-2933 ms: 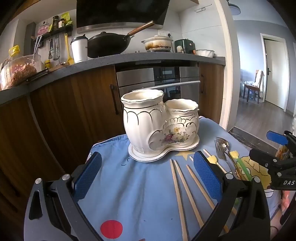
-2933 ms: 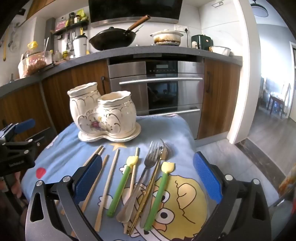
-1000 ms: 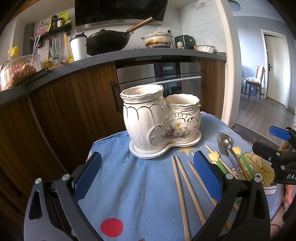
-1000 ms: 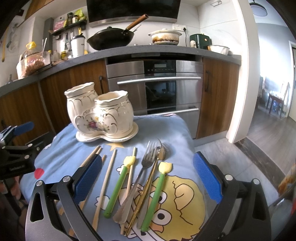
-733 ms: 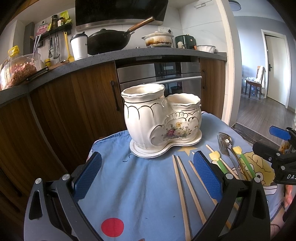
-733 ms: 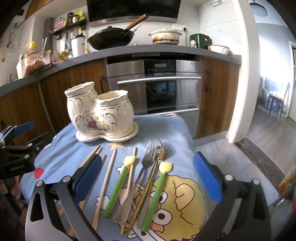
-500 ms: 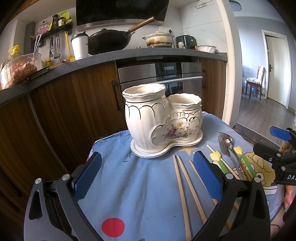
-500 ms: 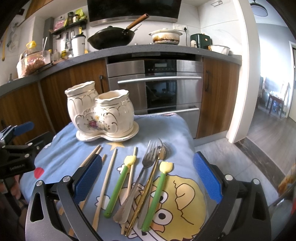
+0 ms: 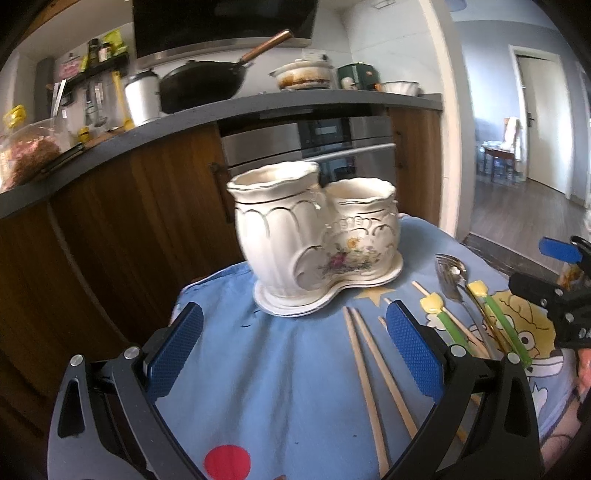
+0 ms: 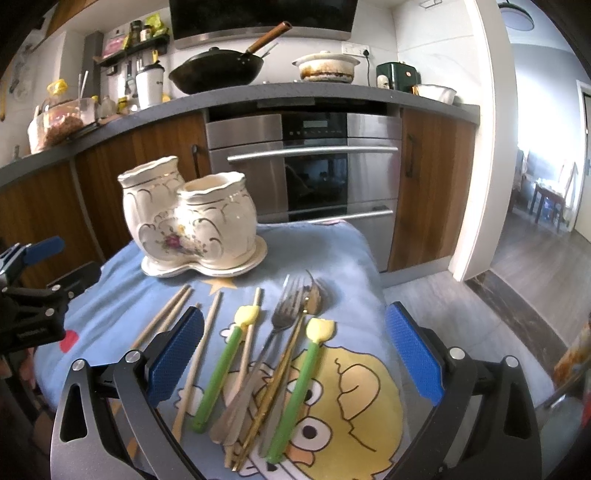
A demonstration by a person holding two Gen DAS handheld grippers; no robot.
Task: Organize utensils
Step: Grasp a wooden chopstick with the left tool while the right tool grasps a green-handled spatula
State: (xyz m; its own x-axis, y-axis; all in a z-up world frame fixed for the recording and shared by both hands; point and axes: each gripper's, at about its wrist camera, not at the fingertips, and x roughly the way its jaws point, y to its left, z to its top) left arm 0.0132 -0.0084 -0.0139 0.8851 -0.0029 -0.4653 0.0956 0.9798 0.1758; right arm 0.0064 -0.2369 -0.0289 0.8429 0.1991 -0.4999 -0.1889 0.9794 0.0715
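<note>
Both views have shifted slightly and blurred; the glossy, scalloped ceramic holder (image 9: 314, 243) stands on the blue cloth-covered table (image 9: 266, 376); wooden chopsticks (image 10: 207, 332), green-handled picks (image 10: 218, 373) and a steel fork (image 10: 284, 314) lie beside it; left gripper (image 9: 295, 354) and right gripper (image 10: 295, 354) hover level, wide open, empty.

Home kitchen. Dark counter (image 10: 332, 92) over wood cabinets (image 10: 432, 184), built-in steel oven (image 10: 306, 166) underneath. On the counter: black wok (image 10: 218, 74) with wooden handle, white pot (image 10: 327, 66), green appliance (image 10: 399, 81), tumbler (image 10: 149, 88), food jar (image 10: 61, 125). Wall shelf (image 10: 133, 46) with packets, hanging tools below. Range hood (image 10: 262, 16) above. Open doorway to a room with wood floor (image 10: 546, 258) and chair (image 10: 550, 195).
</note>
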